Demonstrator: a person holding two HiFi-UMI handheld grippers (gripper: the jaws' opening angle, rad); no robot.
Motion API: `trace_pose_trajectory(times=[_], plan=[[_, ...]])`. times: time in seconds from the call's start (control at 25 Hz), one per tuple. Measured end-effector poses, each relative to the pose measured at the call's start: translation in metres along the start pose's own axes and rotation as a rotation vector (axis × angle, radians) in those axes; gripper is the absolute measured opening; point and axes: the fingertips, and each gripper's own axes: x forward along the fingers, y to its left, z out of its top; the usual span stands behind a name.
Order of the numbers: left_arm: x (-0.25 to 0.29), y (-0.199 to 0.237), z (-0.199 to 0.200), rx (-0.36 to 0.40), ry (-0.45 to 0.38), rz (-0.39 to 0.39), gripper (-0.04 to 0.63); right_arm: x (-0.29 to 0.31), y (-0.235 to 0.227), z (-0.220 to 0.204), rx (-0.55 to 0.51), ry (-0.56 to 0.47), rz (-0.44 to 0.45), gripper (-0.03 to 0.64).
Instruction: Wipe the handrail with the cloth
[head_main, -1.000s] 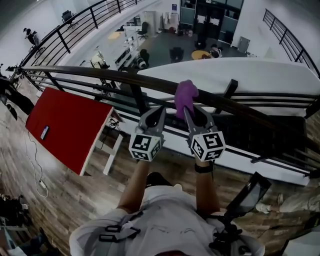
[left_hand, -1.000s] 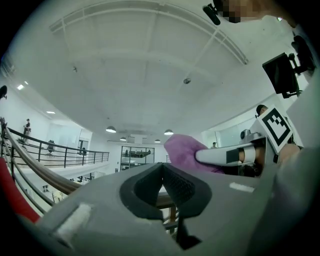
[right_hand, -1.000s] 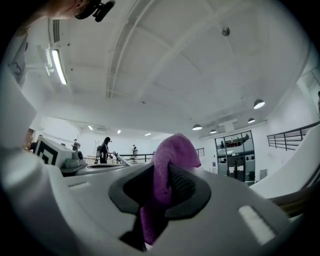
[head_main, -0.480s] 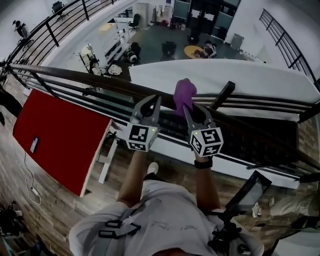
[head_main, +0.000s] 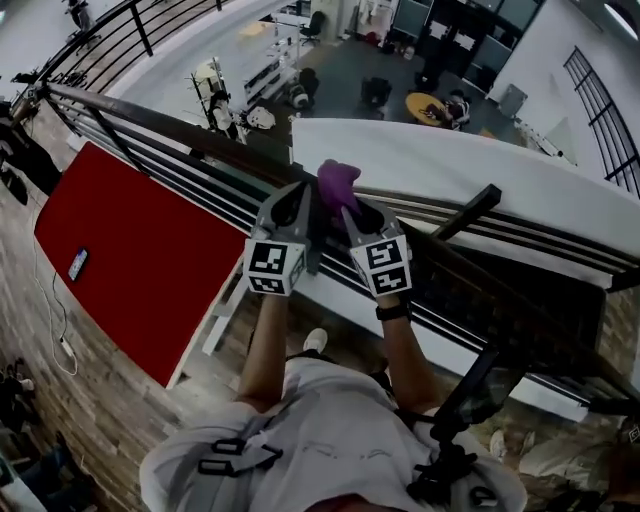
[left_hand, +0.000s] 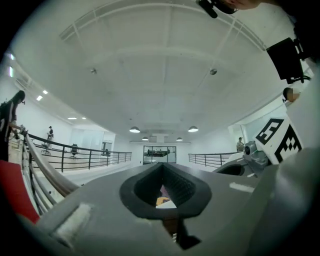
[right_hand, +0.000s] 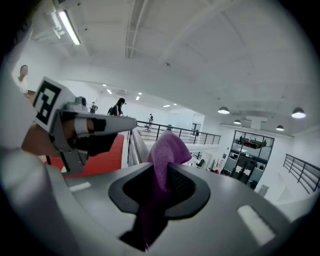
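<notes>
Head view is showing the person standing at a dark handrail (head_main: 170, 127) on an upper level, with both grippers reaching forward side by side at the rail. The right gripper (head_main: 350, 207) is clamping a purple cloth (head_main: 337, 182). In the right gripper view its jaws are gripping the fabric, which is running up between them and bunching into a rounded tuft above the tips. The tuft is sitting at the top line of the handrail, where the rail is passing behind the grippers. No view is confirming whether the cloth is pressing on the rail.

The left gripper (head_main: 298, 200) is sitting just beside the right one, pointing at the same stretch of rail. In the left gripper view its jaws are standing together and holding nothing, and only a sliver of the level below is showing through the hollow between the pads.

A red table (head_main: 130, 240) is standing on the person's side of the rail, to the left. A small phone-like device (head_main: 77, 264) is lying near the table's left edge.
</notes>
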Motion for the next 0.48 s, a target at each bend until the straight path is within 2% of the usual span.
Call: trace_pose_trajectory(times=[0.16,0.32,0.4,0.48], plan=[[-0.009,0.008,-0.008,-0.033,0.02,0.084,-0.002,0.045,-0.003,-0.031,-0.143,0.18,0.017,0.074],[-0.014,0.015,-0.002,-0.032,0.016,0.144,-0.002,0.08,0.003,-0.049,-0.308,0.264,0.089,0.072],[-0.015,0.018,-0.003,-0.031,0.017,0.163,-0.002,0.087,0.005,-0.051,-0.329,0.291,0.113,0.072],[-0.013,0.022,-0.002,-0.033,0.012,0.179,-0.002,0.094,0.008,-0.048,-0.304,0.31,0.151,0.071]])
